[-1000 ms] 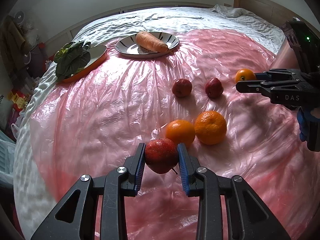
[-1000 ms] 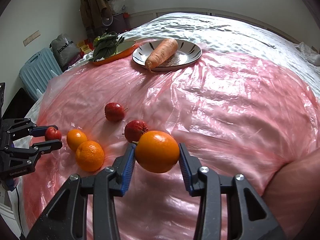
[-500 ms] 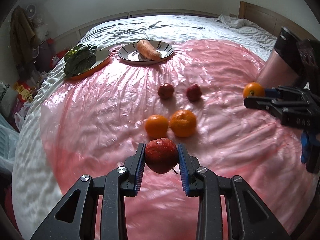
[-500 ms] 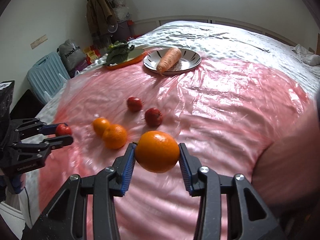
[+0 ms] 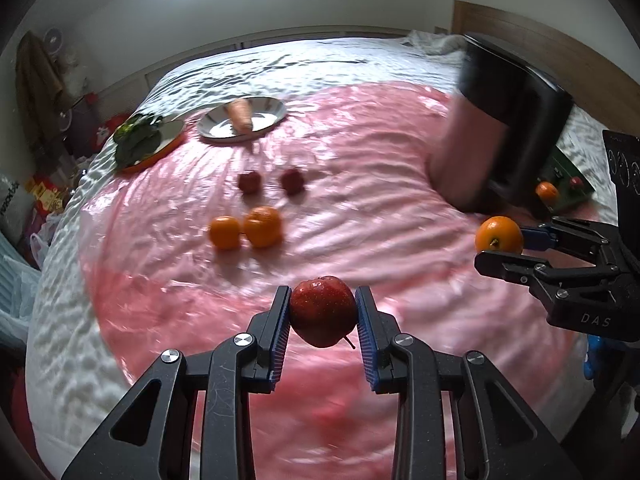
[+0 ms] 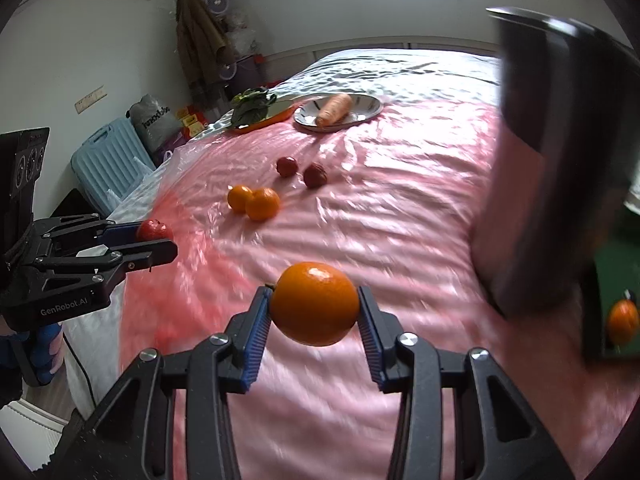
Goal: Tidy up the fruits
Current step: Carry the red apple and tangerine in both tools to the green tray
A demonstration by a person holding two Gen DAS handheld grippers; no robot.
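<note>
My left gripper is shut on a red apple and holds it above the pink plastic sheet. My right gripper is shut on an orange, also lifted; it shows at the right of the left wrist view. Two oranges lie touching on the sheet, with two small red apples behind them. The left gripper with its apple shows at the left of the right wrist view.
A grey plate with a carrot and an orange dish with leafy greens sit at the far side. A blurred dark cylinder with a pink base looms on the right. A blue suitcase stands beside the bed.
Both grippers have pulled back and up from the bed with their fruit held. The fruits on the sheet now look farther away. The dark cylinder has come into view on the right.
</note>
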